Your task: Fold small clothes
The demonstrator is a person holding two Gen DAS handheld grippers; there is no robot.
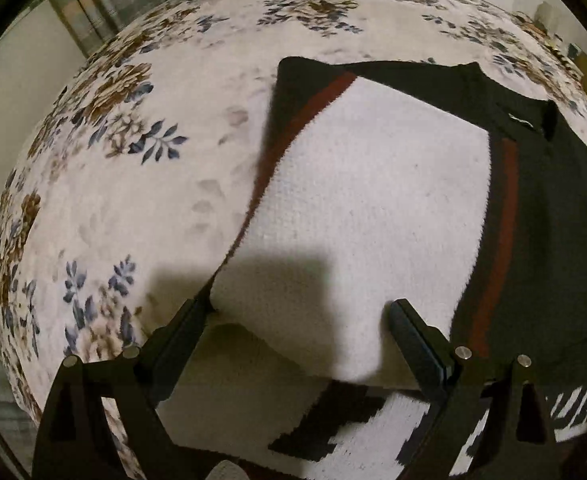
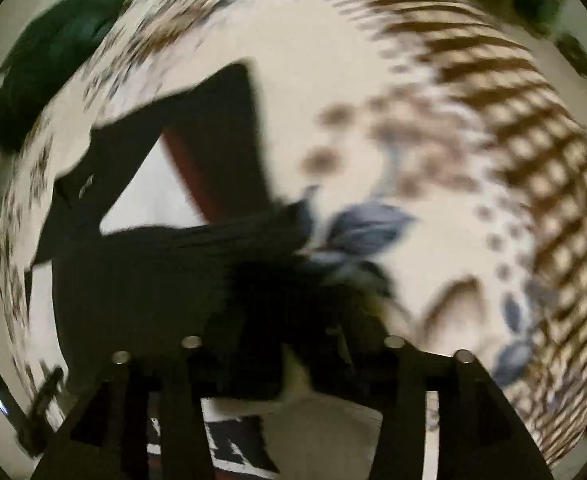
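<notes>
A small knit sweater [image 1: 373, 200], white with black edges and dark red stripes, lies on a floral bedspread [image 1: 133, 160]. Its white body is folded over a lower layer with a black-and-white pattern [image 1: 333, 424]. My left gripper [image 1: 297, 316] is open, its fingers astride the near folded edge, holding nothing. In the blurred right wrist view the sweater's black part [image 2: 153, 280] fills the left centre. My right gripper [image 2: 293, 336] has its jaws close together on a fold of this black fabric.
The floral bedspread [image 2: 433, 160] covers the bed in both views. A dark green object [image 2: 53, 64] lies at the far edge of the bed. A curtain and wall [image 1: 85, 12] stand beyond the bed at the left.
</notes>
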